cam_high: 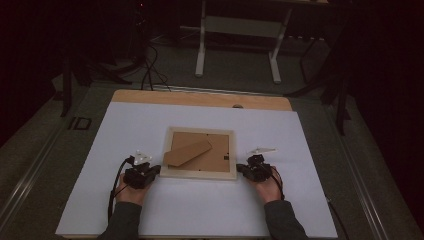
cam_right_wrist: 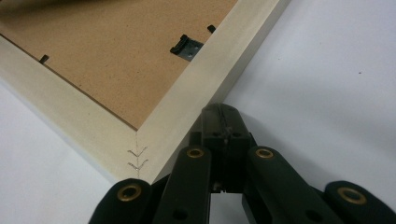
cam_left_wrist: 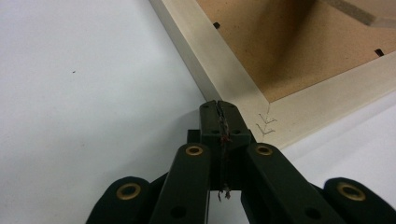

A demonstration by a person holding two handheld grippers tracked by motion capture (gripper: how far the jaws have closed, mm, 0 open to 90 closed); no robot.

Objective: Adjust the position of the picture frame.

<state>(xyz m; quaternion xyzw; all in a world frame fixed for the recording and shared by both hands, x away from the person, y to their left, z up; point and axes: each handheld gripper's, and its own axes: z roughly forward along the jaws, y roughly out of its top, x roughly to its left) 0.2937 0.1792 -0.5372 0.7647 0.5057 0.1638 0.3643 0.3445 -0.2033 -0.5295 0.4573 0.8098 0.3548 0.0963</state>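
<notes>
On the table [cam_high: 125,210]: picture frame [cam_high: 199,173] face down.
My grippers: left gripper [cam_left_wrist: 218,108] and right gripper [cam_right_wrist: 219,112], jaws pressed together, bracketing its near corners.
Next, I judge: push evenly inward.

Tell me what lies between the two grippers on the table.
In the high view, the picture frame lies face down between the left gripper and the right gripper, its brown backing up, each closed gripper tip at a near corner.
</notes>
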